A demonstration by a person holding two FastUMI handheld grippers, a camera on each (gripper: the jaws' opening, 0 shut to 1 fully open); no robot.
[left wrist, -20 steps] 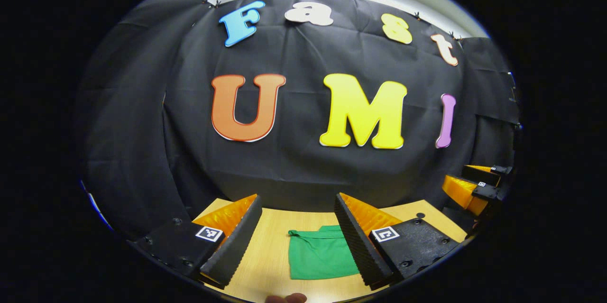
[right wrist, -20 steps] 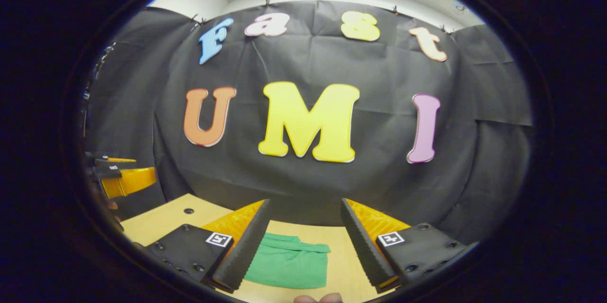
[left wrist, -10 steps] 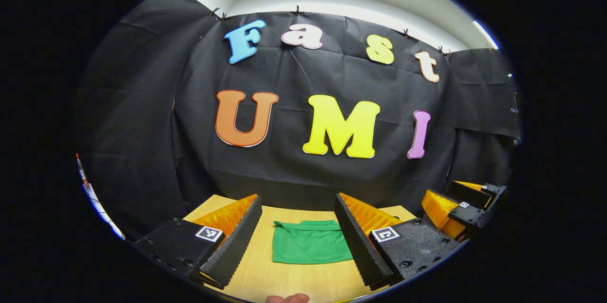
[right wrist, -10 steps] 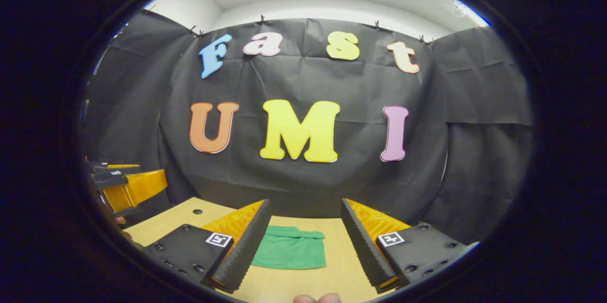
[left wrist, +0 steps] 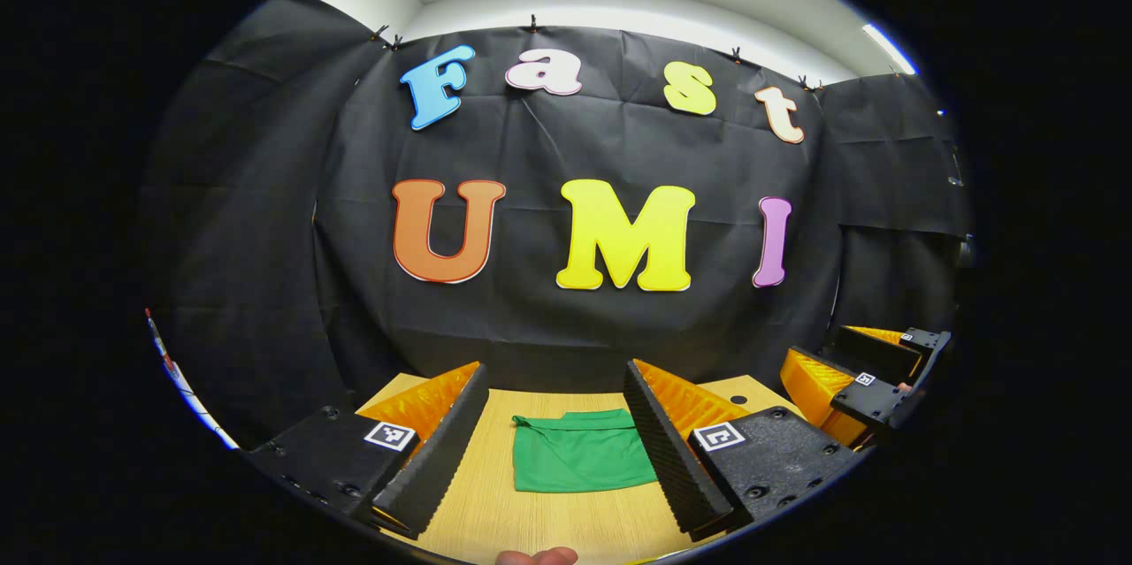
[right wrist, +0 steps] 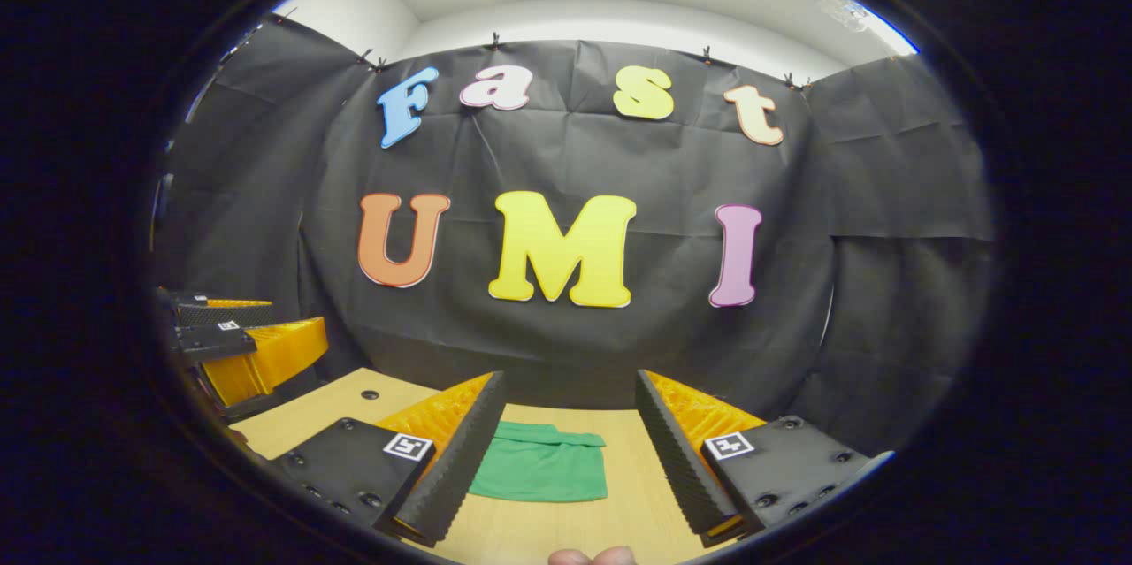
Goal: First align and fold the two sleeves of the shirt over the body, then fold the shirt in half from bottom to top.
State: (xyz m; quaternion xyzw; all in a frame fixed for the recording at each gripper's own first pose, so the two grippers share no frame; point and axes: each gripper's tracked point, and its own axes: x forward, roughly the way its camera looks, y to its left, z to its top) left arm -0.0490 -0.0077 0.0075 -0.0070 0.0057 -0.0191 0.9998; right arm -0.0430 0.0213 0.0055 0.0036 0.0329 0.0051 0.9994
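A green shirt (left wrist: 579, 452), folded into a small rectangle, lies flat on the wooden table (left wrist: 495, 512) near the far edge. In the right gripper view the same shirt (right wrist: 541, 466) shows partly behind my right gripper's left finger. My left gripper (left wrist: 555, 379) is open, held above the table on the near side of the shirt, with nothing between its fingers. My right gripper (right wrist: 570, 386) is open too, also short of the shirt and holding nothing. The right gripper (left wrist: 871, 369) shows at the right edge of the left gripper view, and the left gripper (right wrist: 239, 339) at the left edge of the right gripper view.
The black cloth wall (left wrist: 566, 317) rises just behind the table's far edge. A small dark hole (right wrist: 370, 393) marks the tabletop at the left. A fingertip (left wrist: 535, 556) shows at the bottom of the left gripper view, and fingertips (right wrist: 591, 557) show low in the right gripper view.
Both grippers have drawn back and tilted up from the shirt, which now looks smaller and farther off. Both stayed open.
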